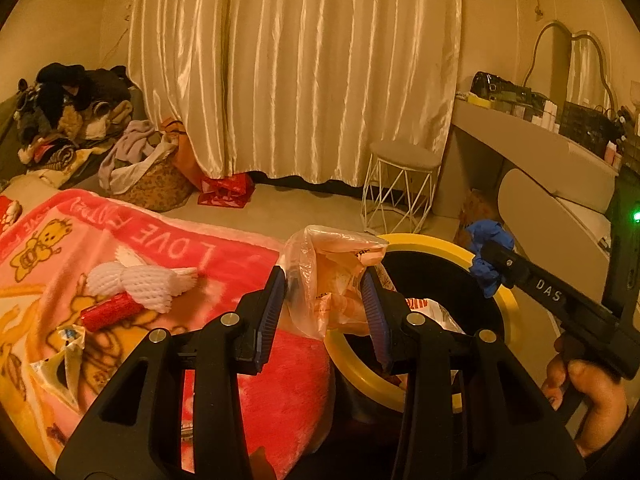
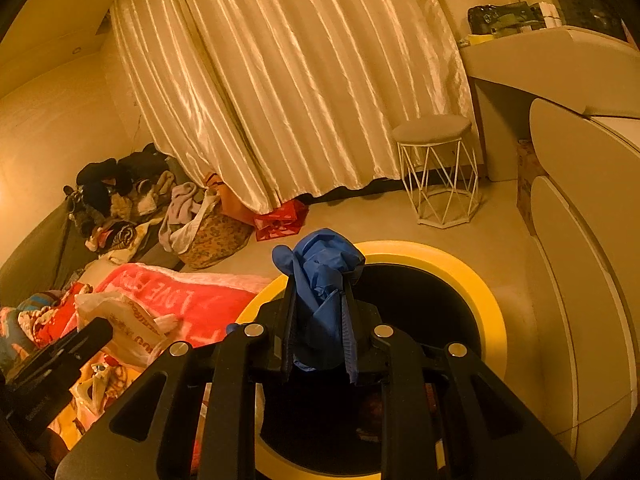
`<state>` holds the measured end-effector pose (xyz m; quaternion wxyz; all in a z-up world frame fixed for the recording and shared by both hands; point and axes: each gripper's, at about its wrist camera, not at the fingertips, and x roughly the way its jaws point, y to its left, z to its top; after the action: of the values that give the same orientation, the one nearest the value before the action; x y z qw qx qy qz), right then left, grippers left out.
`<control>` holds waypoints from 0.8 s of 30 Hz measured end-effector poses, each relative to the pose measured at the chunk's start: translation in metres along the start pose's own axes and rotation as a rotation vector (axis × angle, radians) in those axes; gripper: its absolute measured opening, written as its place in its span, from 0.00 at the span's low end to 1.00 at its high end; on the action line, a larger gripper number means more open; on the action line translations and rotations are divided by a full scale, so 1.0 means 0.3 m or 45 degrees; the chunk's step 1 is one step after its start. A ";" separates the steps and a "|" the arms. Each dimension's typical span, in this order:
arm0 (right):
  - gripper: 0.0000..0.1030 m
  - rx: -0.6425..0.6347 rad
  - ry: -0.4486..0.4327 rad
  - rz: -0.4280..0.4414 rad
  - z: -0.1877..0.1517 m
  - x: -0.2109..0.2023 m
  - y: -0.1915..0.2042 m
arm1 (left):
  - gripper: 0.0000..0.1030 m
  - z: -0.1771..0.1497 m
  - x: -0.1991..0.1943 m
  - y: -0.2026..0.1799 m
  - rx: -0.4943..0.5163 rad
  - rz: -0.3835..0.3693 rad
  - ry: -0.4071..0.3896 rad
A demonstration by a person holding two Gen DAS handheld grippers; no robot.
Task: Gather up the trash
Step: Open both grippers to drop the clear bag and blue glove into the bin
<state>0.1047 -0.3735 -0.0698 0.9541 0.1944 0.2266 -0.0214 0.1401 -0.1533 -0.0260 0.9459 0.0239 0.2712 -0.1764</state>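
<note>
Left gripper (image 1: 325, 309) clamped on plastic bag (image 1: 332, 276), right gripper (image 2: 319, 330) clamped on blue glove (image 2: 320, 276), both over yellow-rimmed bin (image 2: 464, 276)

My left cam looks down over the bed (image 1: 140, 240) edge, close to the bin (image 1: 424, 240). Right cam sits right above the same bin (image 2: 460, 268); both face the curtain (image 1: 296, 68).

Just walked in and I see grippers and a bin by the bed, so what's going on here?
A person is clearing trash off the pink blanket with a handheld gripper in each hand. The left gripper holds a crumpled clear plastic bag at the rim of the yellow-rimmed bin. The right gripper is clamped on a wad of blue material over the bin's opening. White foam netting and a red roll remain on the blanket.
</note>
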 end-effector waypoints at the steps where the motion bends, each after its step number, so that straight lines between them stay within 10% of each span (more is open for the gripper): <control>1: 0.18 0.001 0.002 -0.006 -0.001 0.003 -0.005 | 0.31 -0.001 0.008 -0.002 0.003 0.000 0.006; 15: 0.29 0.065 0.089 -0.050 -0.019 0.066 -0.051 | 0.39 -0.022 0.137 -0.022 -0.012 -0.059 0.106; 20: 0.53 0.110 0.112 -0.068 -0.022 0.079 -0.071 | 0.77 -0.029 0.131 0.004 -0.095 -0.095 0.112; 24: 0.59 0.128 0.117 -0.079 -0.027 0.081 -0.080 | 0.89 -0.028 0.101 0.039 -0.152 -0.079 0.090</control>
<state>0.1199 -0.3914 -0.0959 0.9307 0.2356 0.2748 -0.0533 0.1639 -0.1507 -0.0495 0.9295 -0.0347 0.3153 -0.1881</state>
